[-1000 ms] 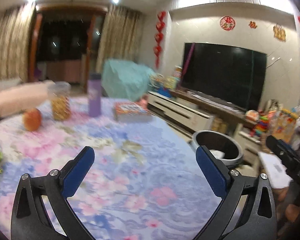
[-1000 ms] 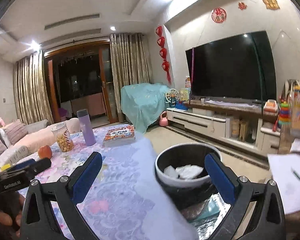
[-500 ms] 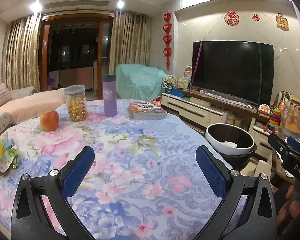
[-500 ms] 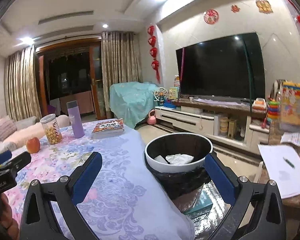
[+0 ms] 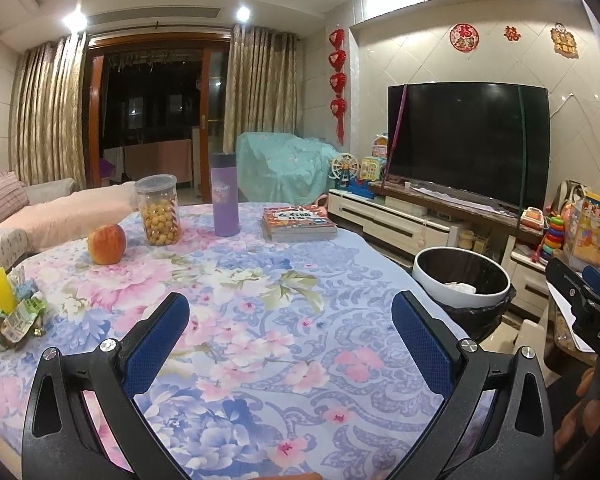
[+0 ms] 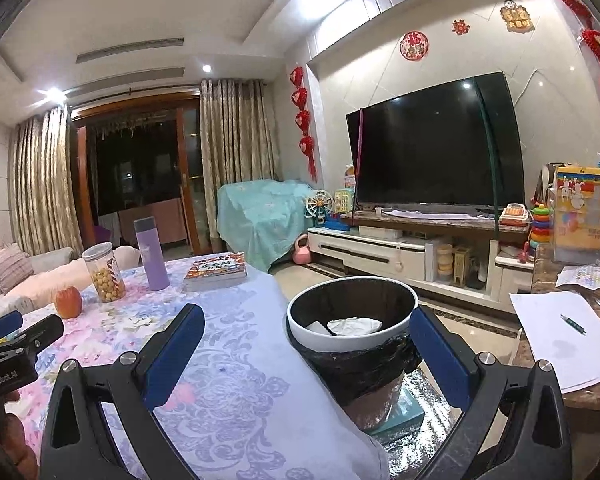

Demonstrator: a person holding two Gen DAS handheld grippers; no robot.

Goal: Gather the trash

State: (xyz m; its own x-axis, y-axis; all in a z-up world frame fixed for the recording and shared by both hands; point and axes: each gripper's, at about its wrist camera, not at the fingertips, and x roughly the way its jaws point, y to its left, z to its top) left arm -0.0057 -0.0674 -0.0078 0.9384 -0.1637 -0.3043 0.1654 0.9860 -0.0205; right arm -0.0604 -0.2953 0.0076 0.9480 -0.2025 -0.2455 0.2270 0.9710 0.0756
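Both the left gripper and right gripper hung open and empty; the bin stood beside the surface, handy for the wrappers.

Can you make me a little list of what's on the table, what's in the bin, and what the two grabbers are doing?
table: apple, snack jar, purple bottle, books, wrappers at the left edge
bin: beside the table, white paper inside
left gripper: open, empty, above the tablecloth
right gripper: open, empty, by the bin
trash left to collect: the wrappers
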